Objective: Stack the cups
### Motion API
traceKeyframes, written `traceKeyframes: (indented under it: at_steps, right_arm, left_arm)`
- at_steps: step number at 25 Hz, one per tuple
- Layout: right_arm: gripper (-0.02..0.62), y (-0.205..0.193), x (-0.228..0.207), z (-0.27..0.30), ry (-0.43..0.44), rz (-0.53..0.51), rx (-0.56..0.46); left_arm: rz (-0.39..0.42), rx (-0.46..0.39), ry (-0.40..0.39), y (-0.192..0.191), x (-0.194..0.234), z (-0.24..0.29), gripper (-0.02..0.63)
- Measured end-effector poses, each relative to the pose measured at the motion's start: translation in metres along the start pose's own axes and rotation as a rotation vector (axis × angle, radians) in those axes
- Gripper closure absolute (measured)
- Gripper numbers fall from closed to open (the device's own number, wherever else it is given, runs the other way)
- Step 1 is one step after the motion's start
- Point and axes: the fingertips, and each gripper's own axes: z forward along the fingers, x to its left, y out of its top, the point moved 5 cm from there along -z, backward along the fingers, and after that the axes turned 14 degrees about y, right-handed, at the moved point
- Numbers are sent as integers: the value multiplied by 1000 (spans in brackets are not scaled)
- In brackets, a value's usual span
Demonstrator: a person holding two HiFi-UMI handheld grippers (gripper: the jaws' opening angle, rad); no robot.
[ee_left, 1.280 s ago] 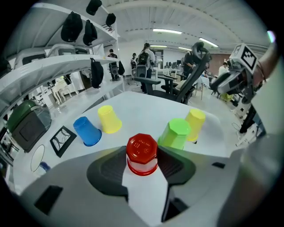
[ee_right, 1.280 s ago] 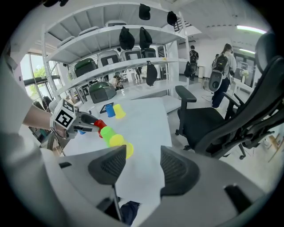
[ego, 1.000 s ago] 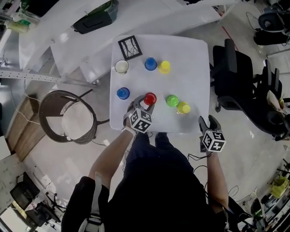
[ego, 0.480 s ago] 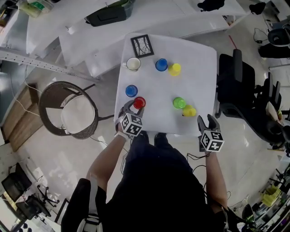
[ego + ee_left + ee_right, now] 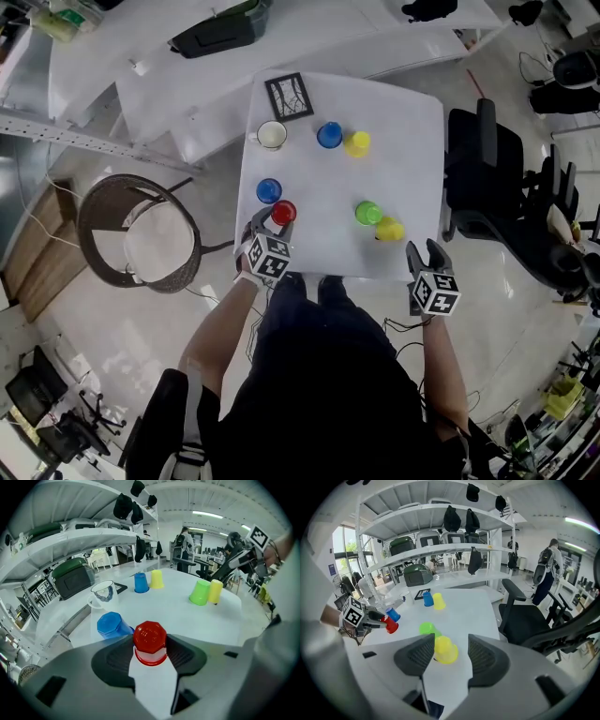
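Inspecting the left gripper view showed the left gripper [image 5: 270,223] closed on the red cup [image 5: 150,637] at lower centre of frame, its fingers [image 5: 185,656] pressed against opposite side walls and the cup's faceted closed end facing the camera. A blue cup [image 5: 111,624] stood just beside it at left. The right gripper [image 5: 421,251] was open and held nothing. It sat off the desk [image 5: 412,141] edge at lower right of the head view, lined up with a yellow cup [image 5: 446,649] that touched a green cup [image 5: 425,629].

Judgement: the cups looked like light, thin plastic, fairly stiff but likely to buckle under a hard squeeze. The smooth taper could let one slip. The best hold appeared to be across the side wall near the closed end, leaving the open rim free for nesting.
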Motion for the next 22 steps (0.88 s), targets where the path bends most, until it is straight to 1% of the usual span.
traceKeyframes:
  at_steps: [5,8,9,11,15,17,19,22]
  right_arm:
    - [374,-1,0,0,0,3,1]
    - [373,0,0,1,6,-1,0]
    - [371,1,-1,2,8,-1,-3]
    - [371,4,-4,1,9,-3,-11]
    - [371,8,-11,1,11,-7,-23]
    - [371,9,-14,0,15,-8,-30]
    - [371,11,-18,0,21,-9,-39]
    - [371,13,-21,2,37,-10,-51]
  left_arm:
    - [-1,7,9,2,-1,2,390]
    - [-7,7,-1,-1,-1,3,380]
    - [-10,9,-8,-2,-2,2,351]
    - [-19,13,-13,-6,-3,-2,340]
    - [-42,16,15,-12,1,-19,339]
    - [-36,-11,41,-6,-1,-35,339]
    - [-17,-56,59,6,-8,-52,339]
    - [5,-124,55,30,-27,-69,339]
